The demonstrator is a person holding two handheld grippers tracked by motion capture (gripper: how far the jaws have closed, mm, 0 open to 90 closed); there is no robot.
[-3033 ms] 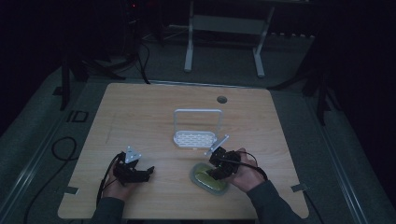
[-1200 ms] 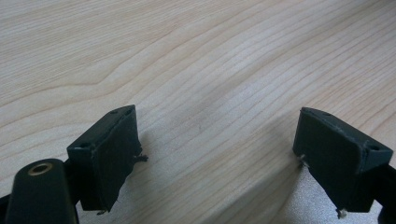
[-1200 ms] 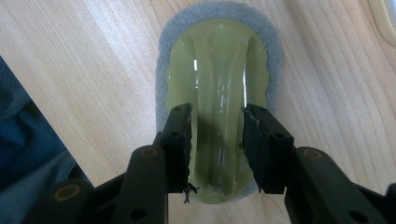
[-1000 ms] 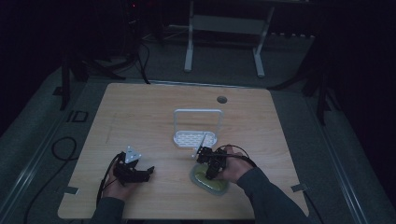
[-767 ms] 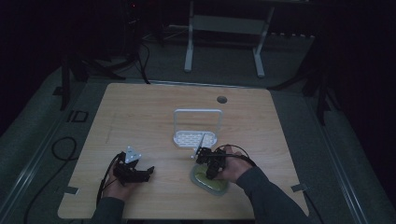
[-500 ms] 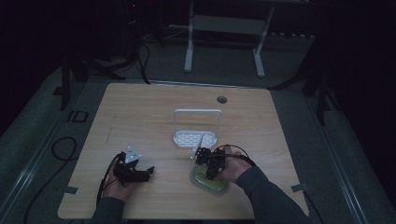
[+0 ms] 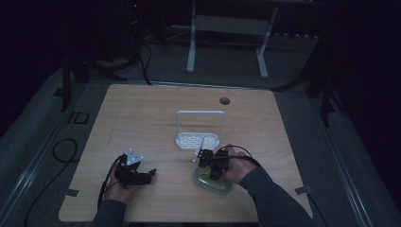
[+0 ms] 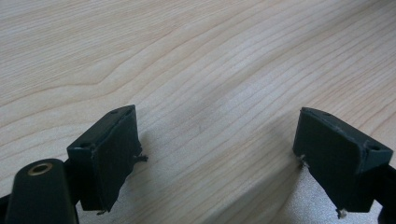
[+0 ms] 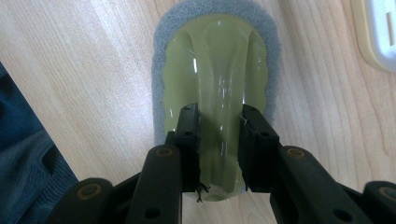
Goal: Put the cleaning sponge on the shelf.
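Observation:
A scrubber with a clear green handle (image 9: pixel 217 88) and a grey pad lies flat on the wooden table (image 7: pixel 142 123), near the front right (image 7: pixel 213 182). My right gripper (image 9: pixel 218 116) points down at it, its jaws closed on the raised ridge of the handle; the high view shows this gripper (image 7: pixel 212 165) over the scrubber. My left gripper (image 8: pixel 219 140) rests low over bare wood with its jaws wide apart and nothing between them; it sits at the front left (image 7: pixel 137 176).
A white rack (image 7: pixel 198 135) with a tall wire handle stands at the table's middle, just behind the scrubber; its corner (image 9: pixel 378 32) shows in the right gripper view. A round cable hole (image 7: pixel 224 100) lies at the back. A blue sleeve (image 9: pixel 28 168) is beside the scrubber.
Three seconds ago my right gripper was raised a little to the right of the scrubber; it has since come down and left onto the handle. The left gripper has stayed put.

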